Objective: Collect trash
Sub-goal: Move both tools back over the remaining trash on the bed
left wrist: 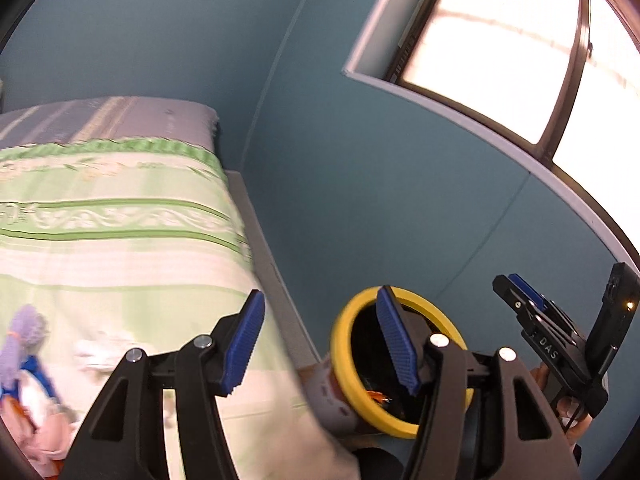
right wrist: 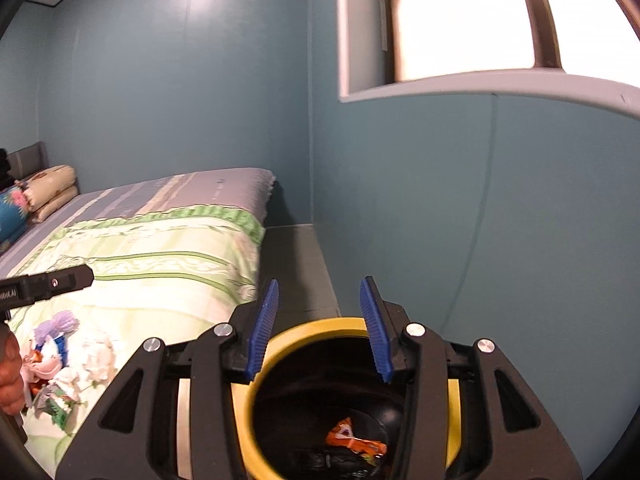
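The right gripper [right wrist: 320, 328] hangs over the mouth of the yellow-rimmed bin [right wrist: 316, 326], its blue pads spread apart with nothing between them; an orange wrapper [right wrist: 354, 440] lies at the bottom of the bin, below the pads. The left gripper [left wrist: 320, 344] is also spread wide and holds nothing, with the bin just behind its right finger. To its left, on the green bedspread [right wrist: 160, 264], sits a pile of trash [right wrist: 68, 364], blurred in its own view.

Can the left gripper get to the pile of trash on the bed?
Probably yes. The left gripper is open and empty, and the trash pile lies uncovered on the blanket, with nothing visible blocking it.
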`<state>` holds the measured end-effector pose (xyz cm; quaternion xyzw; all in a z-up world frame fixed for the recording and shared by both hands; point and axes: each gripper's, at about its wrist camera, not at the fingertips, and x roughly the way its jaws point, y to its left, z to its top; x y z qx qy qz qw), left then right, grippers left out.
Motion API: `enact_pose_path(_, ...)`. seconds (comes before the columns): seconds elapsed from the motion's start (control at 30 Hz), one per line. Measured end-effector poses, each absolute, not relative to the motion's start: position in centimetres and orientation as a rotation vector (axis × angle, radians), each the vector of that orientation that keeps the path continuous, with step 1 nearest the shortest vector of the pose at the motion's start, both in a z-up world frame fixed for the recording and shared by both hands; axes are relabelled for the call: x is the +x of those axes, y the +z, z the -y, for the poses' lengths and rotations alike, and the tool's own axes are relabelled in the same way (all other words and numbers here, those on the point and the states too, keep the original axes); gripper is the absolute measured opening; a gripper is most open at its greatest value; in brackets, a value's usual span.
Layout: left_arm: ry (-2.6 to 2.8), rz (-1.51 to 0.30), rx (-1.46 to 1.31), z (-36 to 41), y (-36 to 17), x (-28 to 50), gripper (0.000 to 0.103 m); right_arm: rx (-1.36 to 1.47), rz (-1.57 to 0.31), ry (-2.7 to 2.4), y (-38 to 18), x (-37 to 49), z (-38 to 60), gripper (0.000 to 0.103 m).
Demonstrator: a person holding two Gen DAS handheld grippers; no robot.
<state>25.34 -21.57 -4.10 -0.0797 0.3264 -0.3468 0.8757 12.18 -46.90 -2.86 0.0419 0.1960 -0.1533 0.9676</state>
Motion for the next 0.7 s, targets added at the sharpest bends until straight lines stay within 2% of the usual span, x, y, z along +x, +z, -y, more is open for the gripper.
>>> enact_pose_path(0.17, -0.637, -0.647, -0.177, 17.0, -2.8, 24.4, 0.058, 0.058, -0.376, -0.239, -1.9, 12.7, 43.2, 0.047)
enact_pose_path(0.4, -0.525, -0.609, -0.174, 11.4, -1.2, 23.1, 0.064, 0.029, -0.367, -0.138, -0.9, 13.5, 38.3, 0.049)
enact_pose_path(0.5, -0.474, -0.589, -0.178, 8.4, -0.4, 22.4, 0.072, 0.025, -0.367, -0.090, -0.6, 13.9, 36.3, 0.054)
enact_pose_path(0.63, -0.404, -0.565, -0.171, 4.7, 0.1, 21.2, 0.078, 0.022, -0.374, -0.033, -0.3, 14.1, 33.7, 0.057)
enact_pose_path(0.7, -0.363, -0.550, -0.161, 3.1, 0.4, 20.6, 0.082, 0.025, -0.377, -0.002, -0.1, 14.2, 32.5, 0.063)
